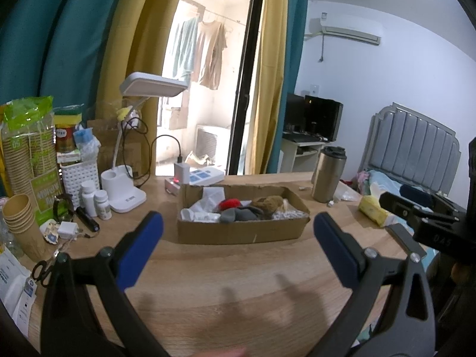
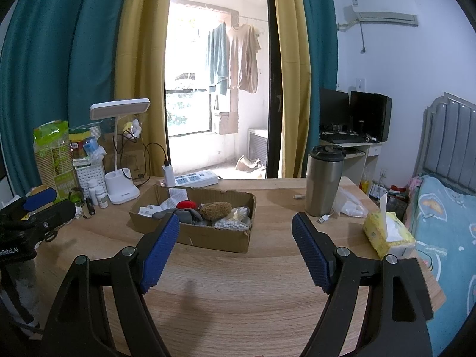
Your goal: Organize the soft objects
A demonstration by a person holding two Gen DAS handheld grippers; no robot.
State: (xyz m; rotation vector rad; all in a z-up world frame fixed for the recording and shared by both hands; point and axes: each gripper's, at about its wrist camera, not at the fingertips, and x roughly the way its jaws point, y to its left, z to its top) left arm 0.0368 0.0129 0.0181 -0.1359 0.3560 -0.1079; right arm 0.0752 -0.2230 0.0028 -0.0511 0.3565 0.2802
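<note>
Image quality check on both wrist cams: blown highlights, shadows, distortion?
Left wrist: balcony doorway overexposed and hazy, soft shadows on the table, curtains bowed by fisheye. Right wrist: doorway bright but the hanging clothes readable, cardboard box sharp, corners vignetted black.

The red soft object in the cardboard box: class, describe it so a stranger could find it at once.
Start at the wooden table, then the shallow cardboard box at its middle. Among the box's white, grey and brown contents, the red soft object sits left of the brown fuzzy toy; nothing else there is red.
</note>
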